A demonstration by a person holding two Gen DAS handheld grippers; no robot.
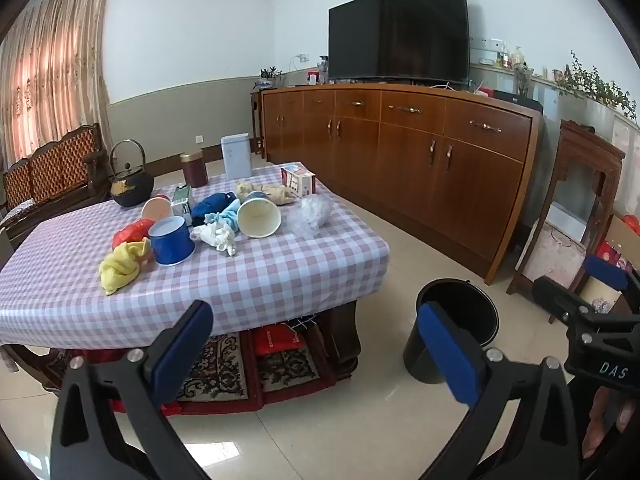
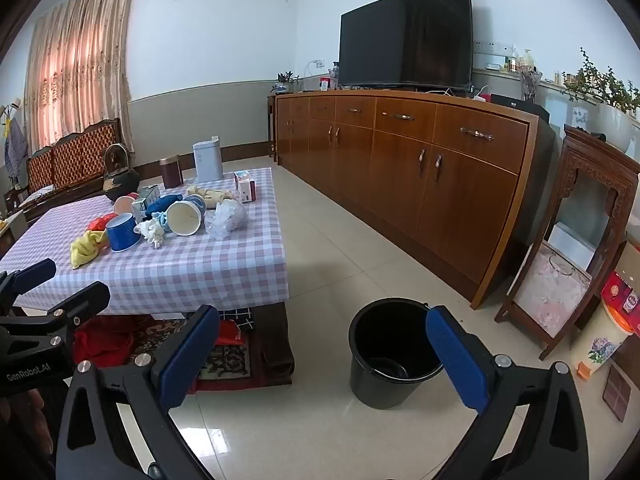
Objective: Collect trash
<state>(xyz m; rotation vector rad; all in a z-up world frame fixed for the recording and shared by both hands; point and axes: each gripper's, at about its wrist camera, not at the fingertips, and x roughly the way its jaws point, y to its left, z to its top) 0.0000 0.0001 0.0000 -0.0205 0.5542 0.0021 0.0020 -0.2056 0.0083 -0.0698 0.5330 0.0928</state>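
Trash lies on the checked tablecloth: a yellow crumpled rag, a blue paper cup, white crumpled paper, a tipped white paper cup, a clear plastic bag, a red wrapper and a blue cloth. A black bucket stands on the floor right of the table, and shows in the right wrist view. My left gripper is open and empty, held back from the table's near edge. My right gripper is open and empty, above the floor by the bucket.
A black teapot, a brown tin, a white canister and a small carton stand at the table's far side. A long wooden cabinet with a TV runs along the right. A carved wooden stand is at the far right.
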